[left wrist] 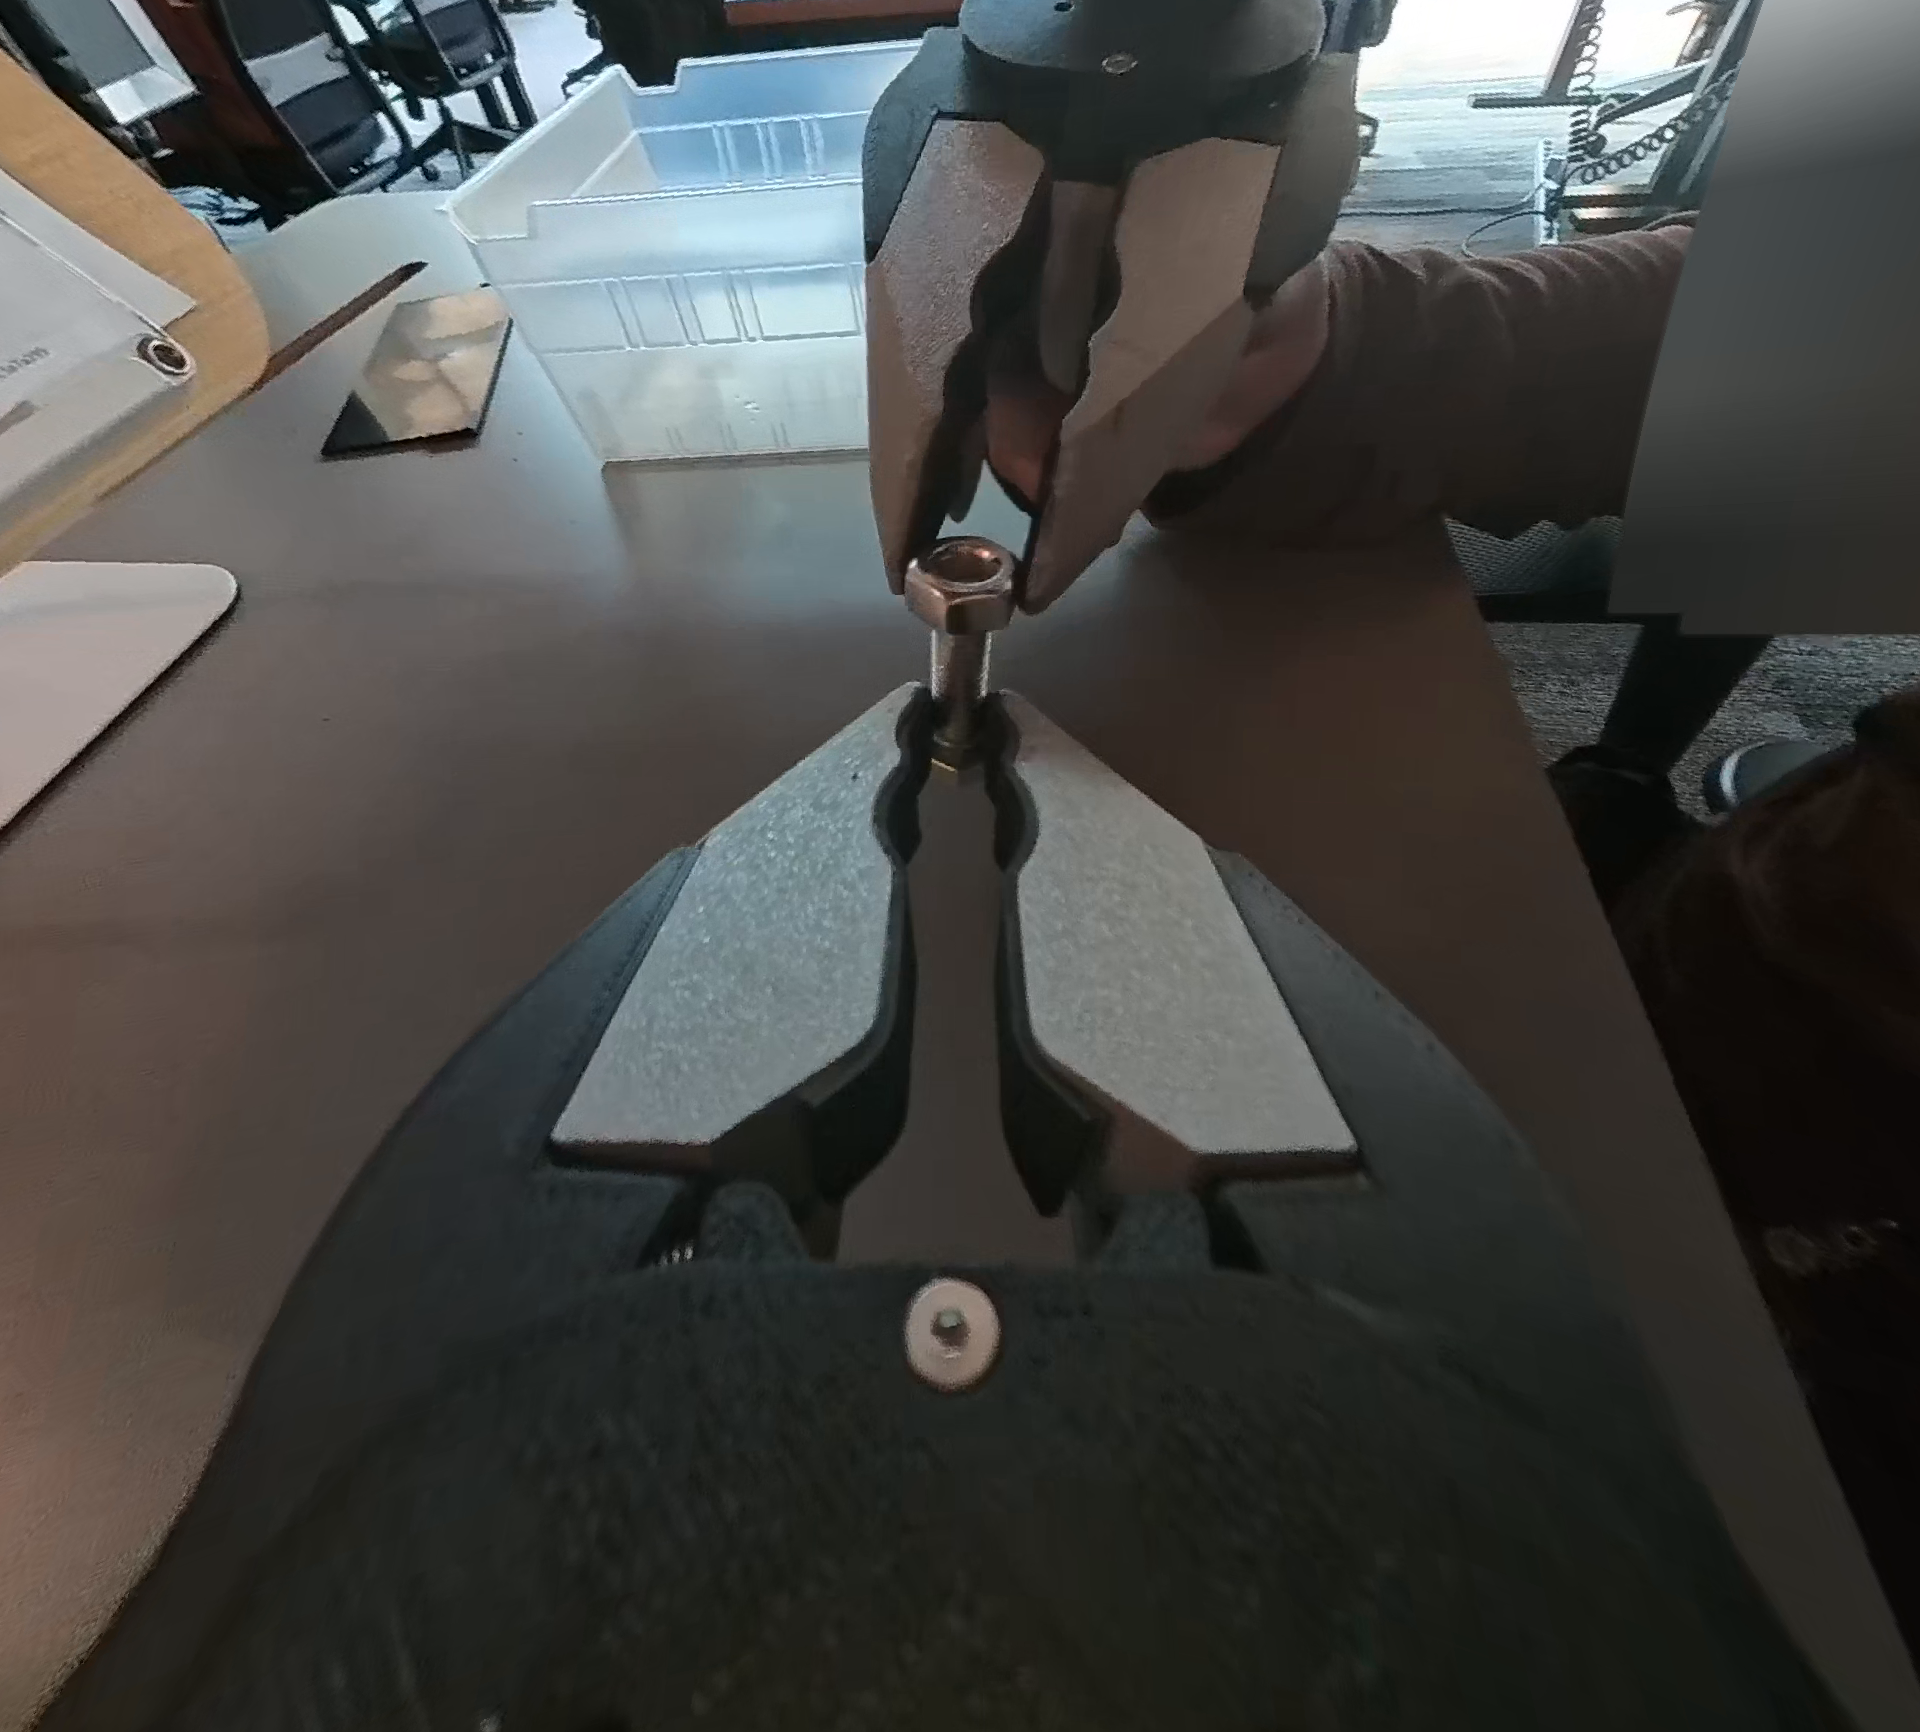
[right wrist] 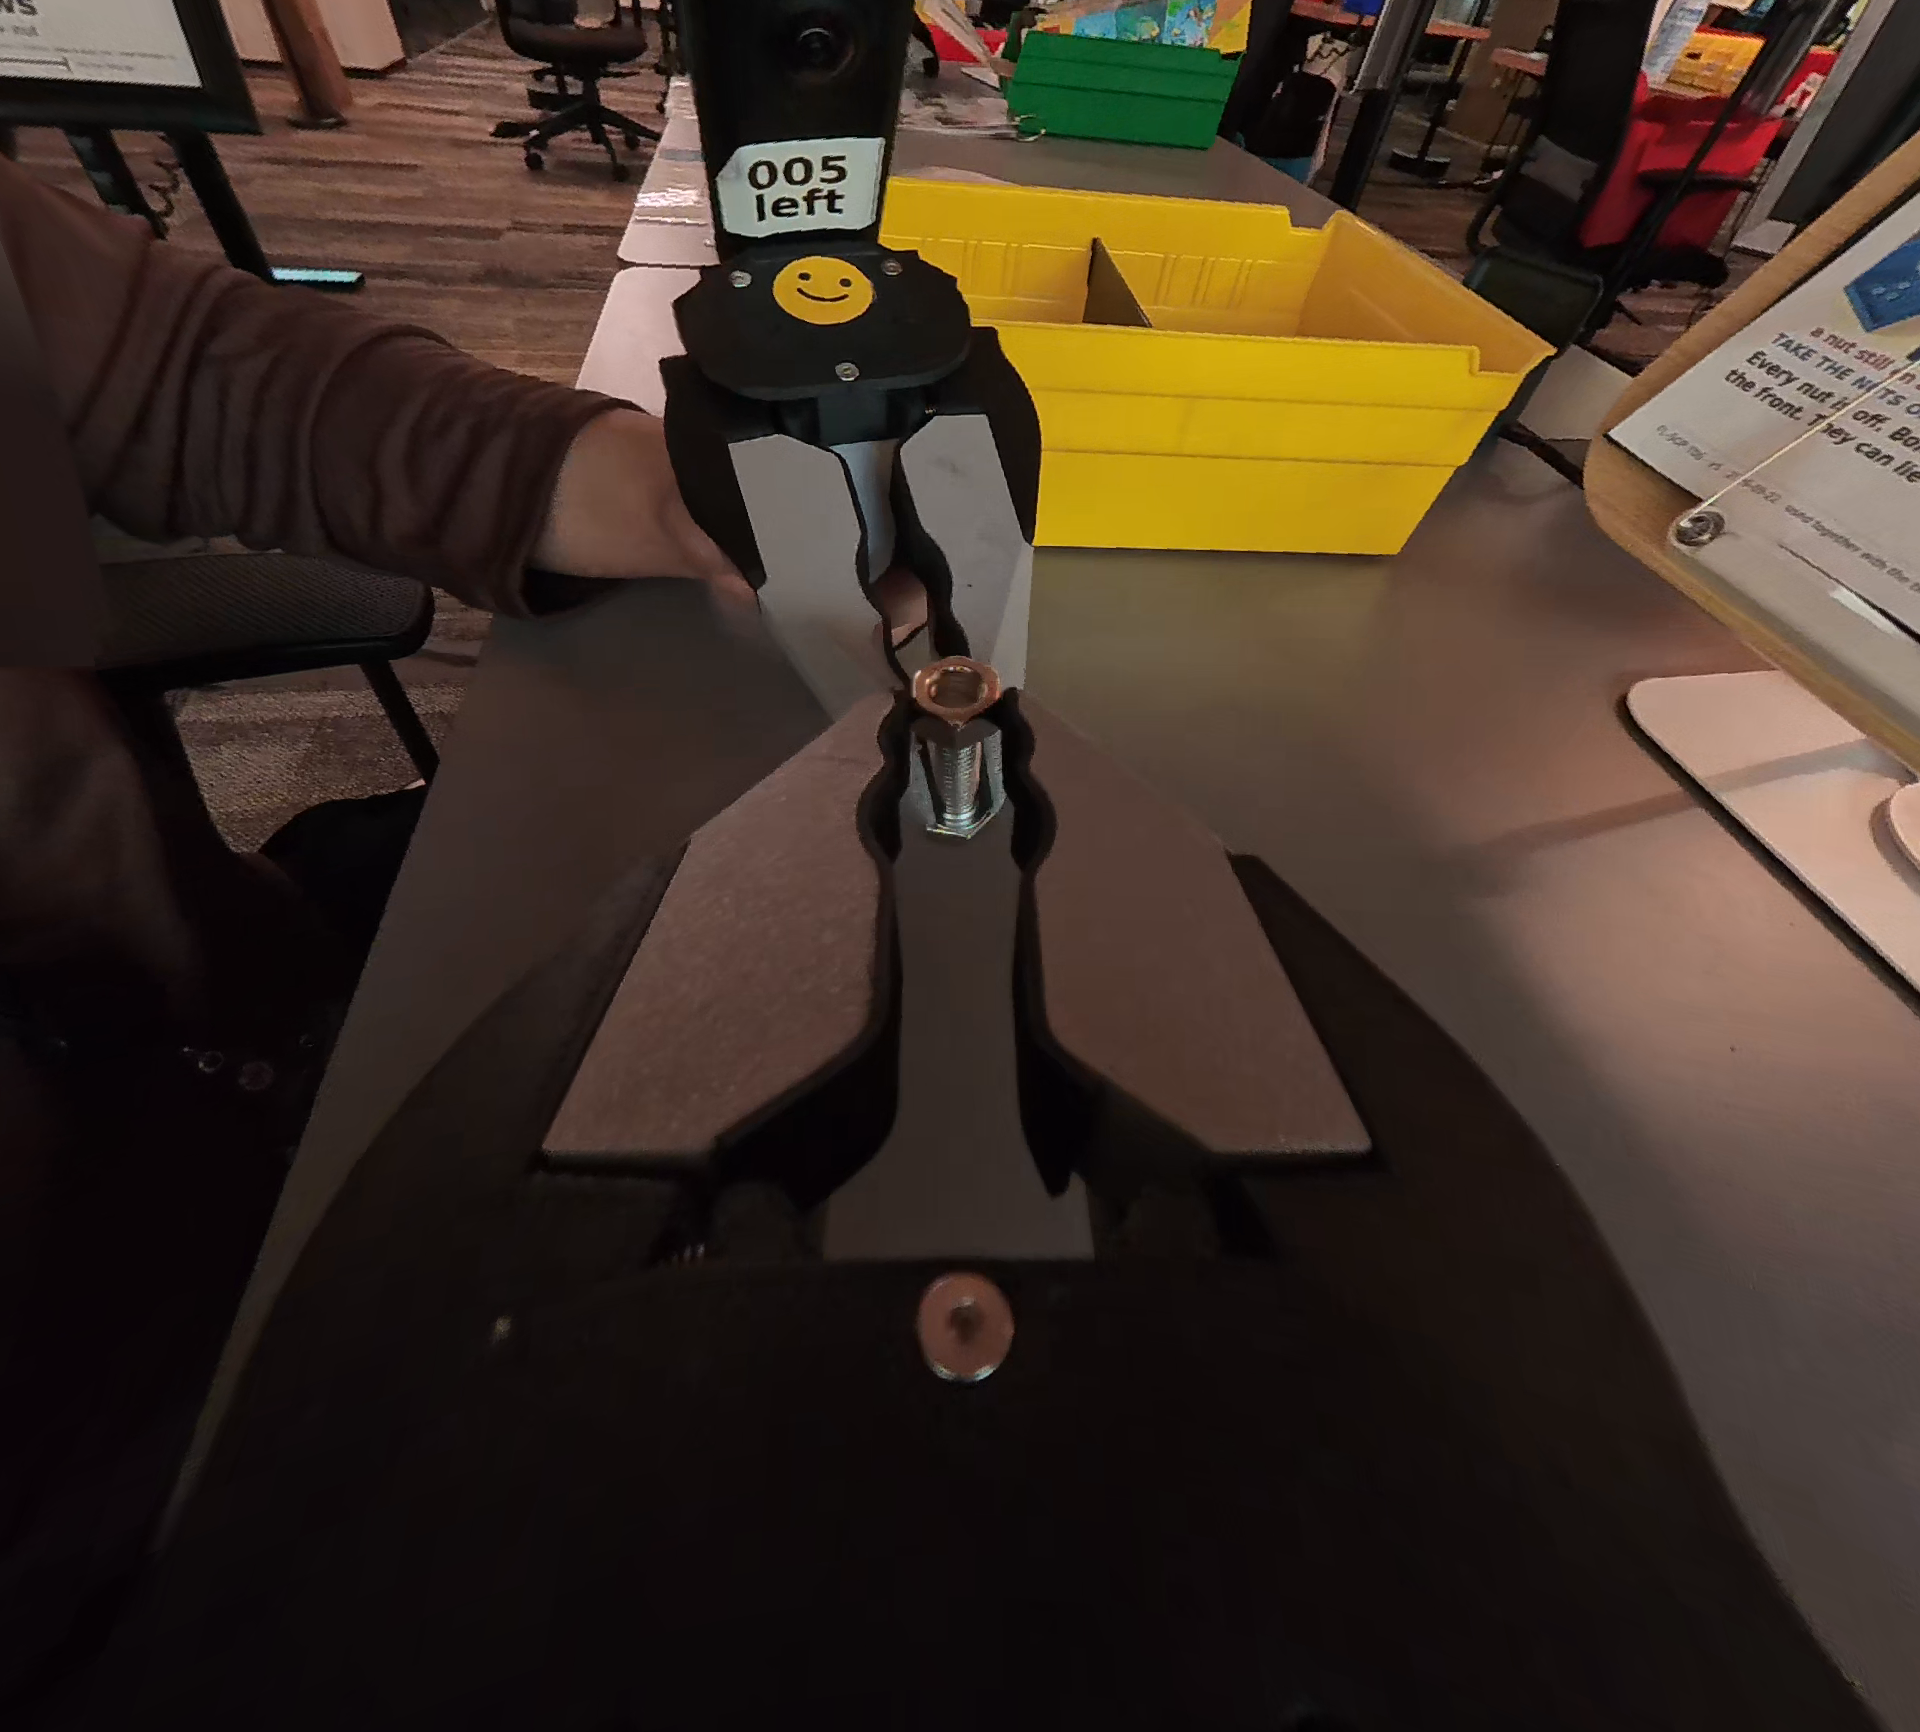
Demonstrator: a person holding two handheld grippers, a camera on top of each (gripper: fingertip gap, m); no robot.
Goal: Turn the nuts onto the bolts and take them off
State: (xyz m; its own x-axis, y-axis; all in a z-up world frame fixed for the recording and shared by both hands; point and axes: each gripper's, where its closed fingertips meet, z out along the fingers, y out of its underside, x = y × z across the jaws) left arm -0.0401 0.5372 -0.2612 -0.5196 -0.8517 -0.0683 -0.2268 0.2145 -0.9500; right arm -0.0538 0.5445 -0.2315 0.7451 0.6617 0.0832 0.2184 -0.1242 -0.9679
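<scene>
Behind the tongs, clear bin.

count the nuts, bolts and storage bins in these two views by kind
nut: 1
bolt: 1
clear bin: 1
yellow bin: 1
green bin: 1
total: 5

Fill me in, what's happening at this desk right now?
A person is working a nut and bolt with two handheld tools above a dark desk. The left tool clamps the bolt low on its shank, upright. The right tool comes from the far side and pinches the hex nut at the bolt's top end. A clear bin and yellow bin sit beyond.
</scene>
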